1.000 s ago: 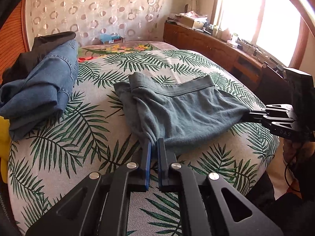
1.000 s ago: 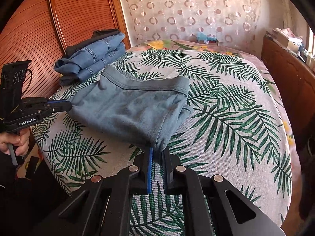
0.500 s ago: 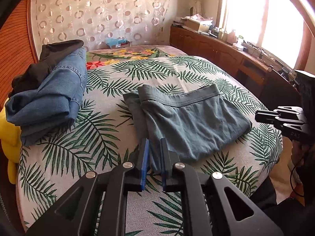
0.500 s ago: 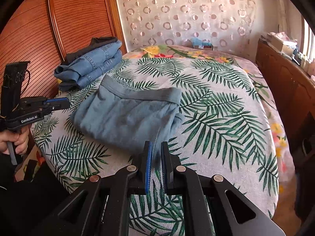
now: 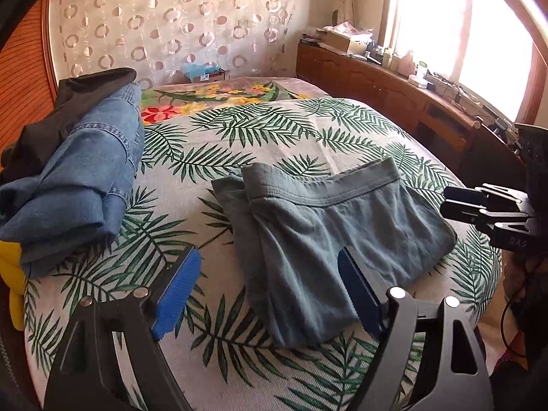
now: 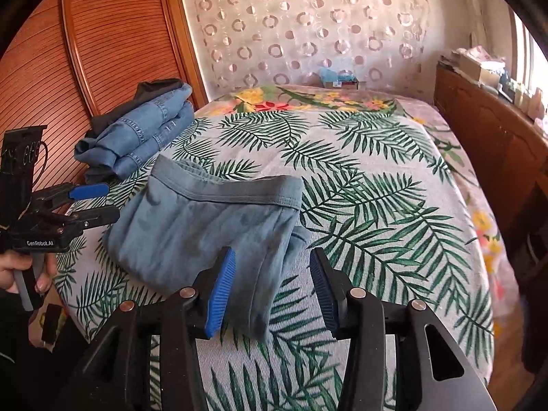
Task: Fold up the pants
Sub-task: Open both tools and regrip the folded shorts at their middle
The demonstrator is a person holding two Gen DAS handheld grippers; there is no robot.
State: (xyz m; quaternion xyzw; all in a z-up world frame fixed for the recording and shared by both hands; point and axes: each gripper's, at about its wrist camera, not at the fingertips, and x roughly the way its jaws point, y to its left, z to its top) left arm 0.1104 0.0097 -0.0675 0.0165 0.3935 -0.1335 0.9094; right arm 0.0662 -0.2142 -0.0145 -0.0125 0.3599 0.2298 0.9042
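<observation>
The folded grey-blue pants [image 5: 335, 226] lie flat on the palm-leaf bedspread [image 5: 260, 130] of the bed, waistband turned away from both tongs. The left tongs [image 5: 270, 284] are opening wide; the near edge of the pants lies between their blue pads [image 5: 176, 284], but neither pad presses the cloth. The right tongs [image 6: 272, 286] are opening too, with a folded corner of the pants lying just ahead and between the pads, not gripped. Seen from the right wrist, the left tongs sit just beside the far-left edge of the pants, gripped by a hand [image 6: 20, 270]. Beyond the left tongs, to their left, folded jeans [image 5: 78, 178] rest on a dark garment [image 5: 68, 102].
</observation>
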